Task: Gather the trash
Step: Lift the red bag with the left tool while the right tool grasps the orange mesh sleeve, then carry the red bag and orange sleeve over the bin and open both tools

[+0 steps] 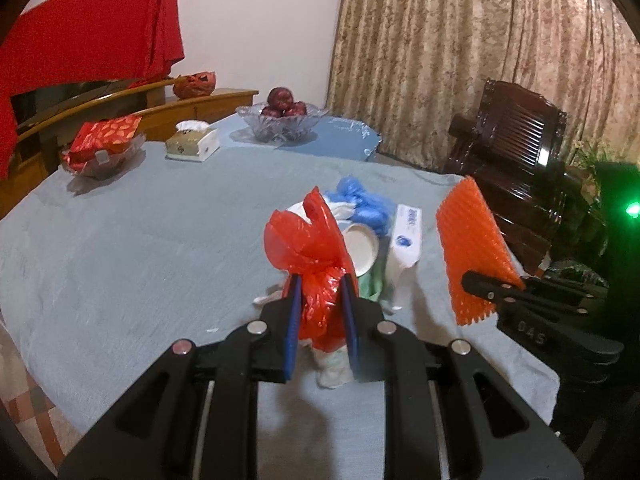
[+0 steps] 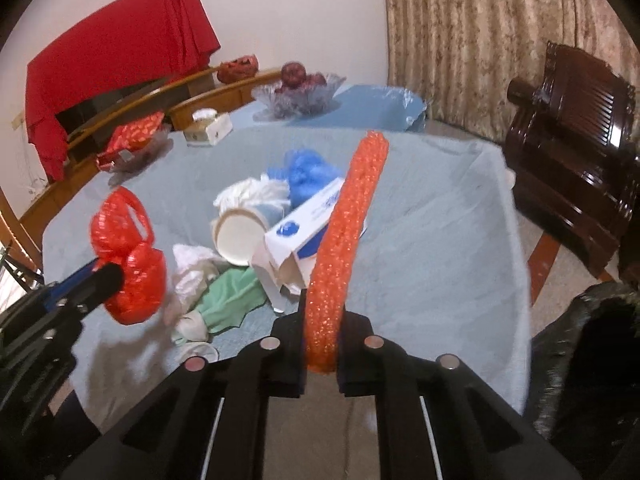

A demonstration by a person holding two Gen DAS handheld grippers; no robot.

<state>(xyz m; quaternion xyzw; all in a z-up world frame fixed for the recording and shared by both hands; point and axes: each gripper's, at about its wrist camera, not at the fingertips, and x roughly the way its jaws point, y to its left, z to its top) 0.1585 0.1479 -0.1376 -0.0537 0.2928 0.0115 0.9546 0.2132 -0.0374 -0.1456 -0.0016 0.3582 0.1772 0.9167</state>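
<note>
- My left hand-held gripper is pinching a crumpled red plastic bag between its blue pads, and the bag is raised above the table; from the right wrist view the same red plastic bag hangs at the left, clear of the cloth.
- My right hand-held gripper is pressed onto an orange foam net sheet, seen edge-on and standing up from the jaws; in the left wrist view the orange foam net sheet shows its flat ribbed face, held at the right by the right hand-held gripper.
- The rest of the trash lies in a heap on the table between the two grippers: a white paper cup on its side, a white and blue carton touching it, a blue plastic wad behind, crumpled white tissue and a green cloth in front.
- Farther back on the table I see a glass fruit bowl, a tissue box and a red packet on a glass dish.
- A dark wooden chair stands just beside the table's right side, before a patterned curtain.
</note>
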